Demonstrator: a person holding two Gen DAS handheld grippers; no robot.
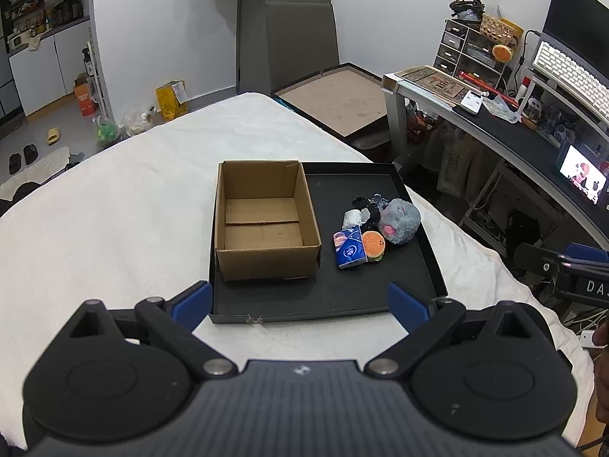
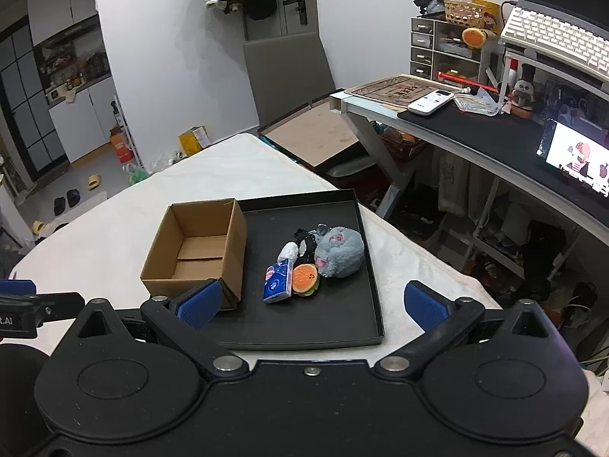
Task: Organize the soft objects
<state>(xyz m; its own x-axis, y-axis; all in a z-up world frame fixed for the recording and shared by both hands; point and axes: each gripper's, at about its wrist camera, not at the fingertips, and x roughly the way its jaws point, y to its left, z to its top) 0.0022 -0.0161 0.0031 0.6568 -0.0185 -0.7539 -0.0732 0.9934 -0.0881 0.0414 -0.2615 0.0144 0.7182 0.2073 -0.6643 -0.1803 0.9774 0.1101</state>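
A black tray (image 1: 380,297) (image 2: 342,327) lies on the white bed. An open, empty cardboard box (image 1: 262,221) (image 2: 198,251) stands in its left half. In its right half lie a grey plush (image 1: 399,221) (image 2: 340,253), a burger toy (image 1: 373,245) (image 2: 304,280), a blue tissue pack (image 1: 348,247) (image 2: 277,281), a small white wrapped item (image 1: 352,218) (image 2: 288,251) and a black soft item (image 1: 367,205) (image 2: 306,243). My left gripper (image 1: 300,302) is open and empty at the tray's near edge. My right gripper (image 2: 312,306) is open and empty above the tray's near part.
The white bed cover (image 1: 114,209) (image 2: 95,236) stretches to the left. A desk (image 1: 495,125) (image 2: 475,141) with a keyboard, a remote and a lit screen stands on the right. A chair (image 1: 304,49) stands beyond the bed. The right gripper's edge shows in the left wrist view (image 1: 571,266).
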